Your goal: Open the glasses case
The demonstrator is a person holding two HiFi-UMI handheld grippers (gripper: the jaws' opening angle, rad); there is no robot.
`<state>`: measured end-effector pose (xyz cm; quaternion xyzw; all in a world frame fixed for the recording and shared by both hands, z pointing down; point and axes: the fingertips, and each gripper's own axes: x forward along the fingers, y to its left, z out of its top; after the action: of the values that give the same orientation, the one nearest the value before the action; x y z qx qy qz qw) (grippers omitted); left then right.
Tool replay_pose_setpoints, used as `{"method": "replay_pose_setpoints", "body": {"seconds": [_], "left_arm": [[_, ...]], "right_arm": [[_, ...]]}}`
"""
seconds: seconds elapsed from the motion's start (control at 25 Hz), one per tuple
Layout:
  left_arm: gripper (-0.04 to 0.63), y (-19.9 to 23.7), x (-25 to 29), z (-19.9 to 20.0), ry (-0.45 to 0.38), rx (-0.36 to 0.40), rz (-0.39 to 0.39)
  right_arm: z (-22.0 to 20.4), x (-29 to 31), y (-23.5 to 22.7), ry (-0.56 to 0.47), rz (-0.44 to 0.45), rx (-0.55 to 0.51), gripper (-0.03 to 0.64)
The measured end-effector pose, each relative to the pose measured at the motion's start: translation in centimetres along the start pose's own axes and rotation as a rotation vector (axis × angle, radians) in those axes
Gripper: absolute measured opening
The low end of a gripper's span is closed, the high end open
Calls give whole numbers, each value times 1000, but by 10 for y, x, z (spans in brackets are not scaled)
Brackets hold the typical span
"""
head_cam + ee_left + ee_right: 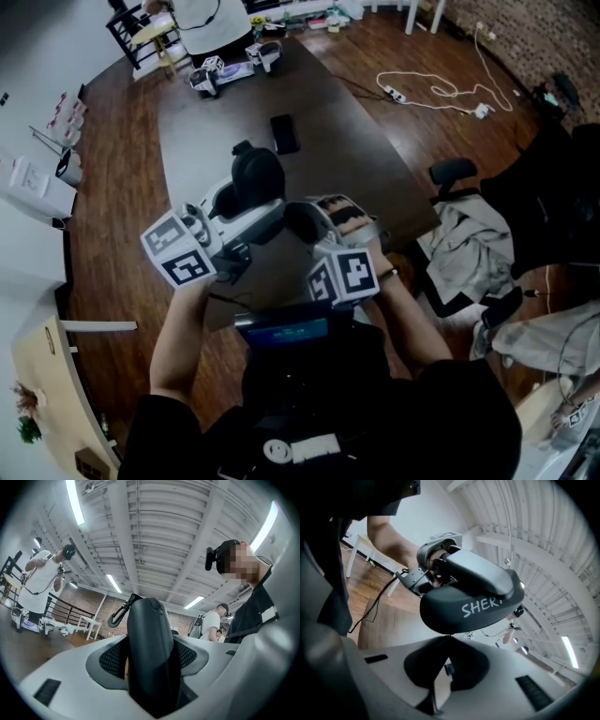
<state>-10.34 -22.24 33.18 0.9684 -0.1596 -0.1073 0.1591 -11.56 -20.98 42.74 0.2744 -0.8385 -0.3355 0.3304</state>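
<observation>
Black glasses case point(147, 620) sits clamped between my left gripper point(152, 641) jaws; my right gripper point(450, 638) jaws, pressed together against its edge, should pull steadily.

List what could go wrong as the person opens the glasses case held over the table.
1. Only the left claw clamps the smooth, rounded case above the table; a hard pull could twist it loose and drop it.
2. The right claw is shut at the case's very edge on a tiny hold, so it may slip off.
</observation>
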Motion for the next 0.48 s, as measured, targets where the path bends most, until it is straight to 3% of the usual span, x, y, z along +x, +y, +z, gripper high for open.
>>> {"method": "replay_pose_setpoints", "body": {"seconds": [0.08,0.28,0.48], "left_arm": [[278,0,-3,-5,12,-7,1],[264,-12,0,-22,148,28,-29],[262,-22,2,-20,173,76,-51]], "right_arm": [[-1,1,4,6,24,-16,13],[-1,-4,7,38,72,-141,14],[3,-9,4,32,80,-178,14]]}}
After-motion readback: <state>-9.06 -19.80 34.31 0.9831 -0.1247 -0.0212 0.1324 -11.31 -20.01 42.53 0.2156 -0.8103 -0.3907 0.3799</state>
